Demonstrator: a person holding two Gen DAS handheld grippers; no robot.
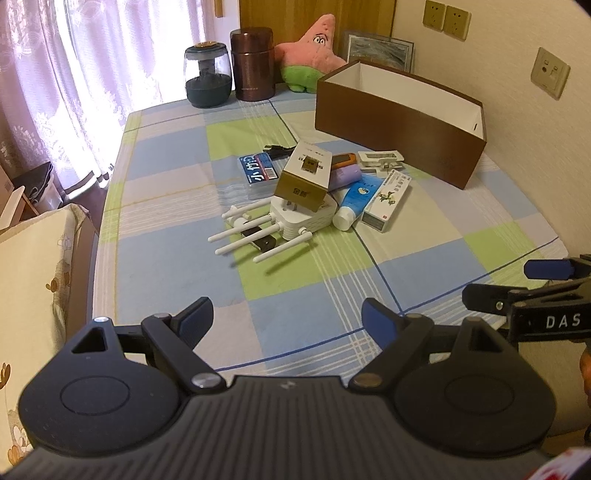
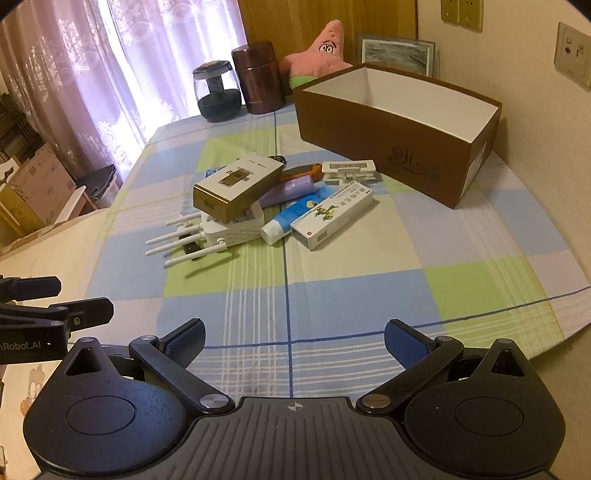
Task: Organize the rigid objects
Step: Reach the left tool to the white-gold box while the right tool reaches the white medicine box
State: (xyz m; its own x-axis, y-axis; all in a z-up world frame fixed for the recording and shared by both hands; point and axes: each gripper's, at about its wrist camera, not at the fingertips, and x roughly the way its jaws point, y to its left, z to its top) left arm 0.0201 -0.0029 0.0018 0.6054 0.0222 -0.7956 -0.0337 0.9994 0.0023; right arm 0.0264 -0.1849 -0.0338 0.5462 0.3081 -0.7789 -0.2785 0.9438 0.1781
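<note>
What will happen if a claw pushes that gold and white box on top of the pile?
The gold and white box sits tilted on the white router, so it would probably slide off. It looks like stiff cardboard, likely keeping its shape. It probably won't roll, being flat-sided.

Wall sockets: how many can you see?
3 in the left wrist view: two side by side high behind the brown box, one lower on the right wall. More may lie outside the frame.

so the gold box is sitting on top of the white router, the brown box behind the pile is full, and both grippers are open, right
Not quite: the brown box is empty, as far as its white inside shows in the right wrist view. The rest holds: the gold box sits on the router, and the left gripper and right gripper are open.
</note>
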